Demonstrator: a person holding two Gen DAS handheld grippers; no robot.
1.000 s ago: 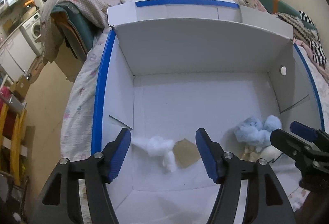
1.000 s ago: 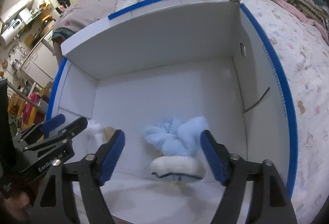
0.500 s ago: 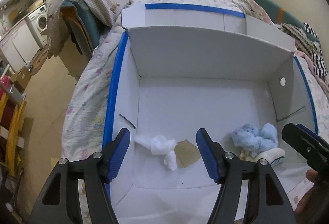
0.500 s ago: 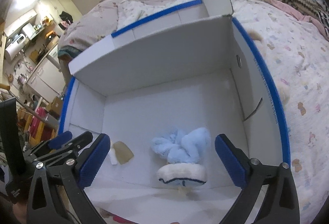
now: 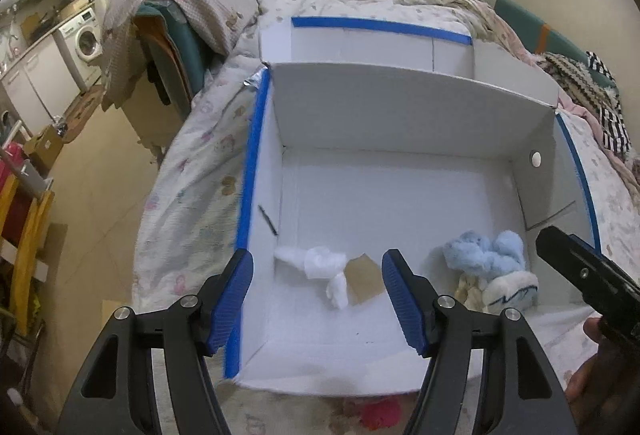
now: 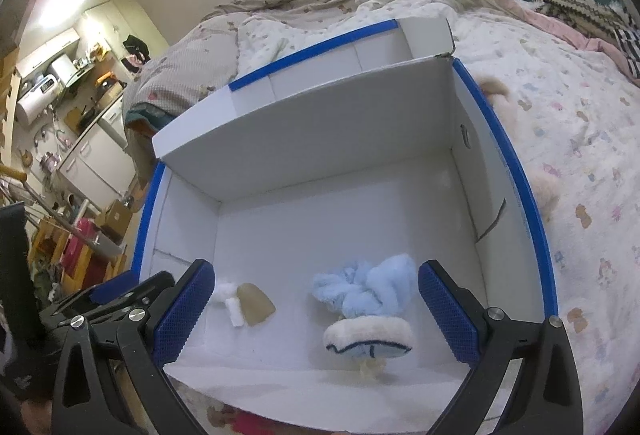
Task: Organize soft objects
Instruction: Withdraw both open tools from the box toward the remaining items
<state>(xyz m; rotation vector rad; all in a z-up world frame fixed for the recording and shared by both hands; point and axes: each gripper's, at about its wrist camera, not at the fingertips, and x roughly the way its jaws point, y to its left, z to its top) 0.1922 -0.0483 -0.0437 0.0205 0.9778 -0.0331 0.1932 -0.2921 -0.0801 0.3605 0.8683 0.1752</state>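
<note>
Soft toys already in box (image 5: 256,163): blue plush (image 6: 366,291) ahead between spread right gripper (image 6: 316,311) fingers, white plush (image 5: 320,267) ahead between spread left gripper (image 5: 316,299) fingers. Both empty. Risk: grippers nearly side by side, could collide; more toys lying beyond box wall, right of right gripper, easily missed.
</note>
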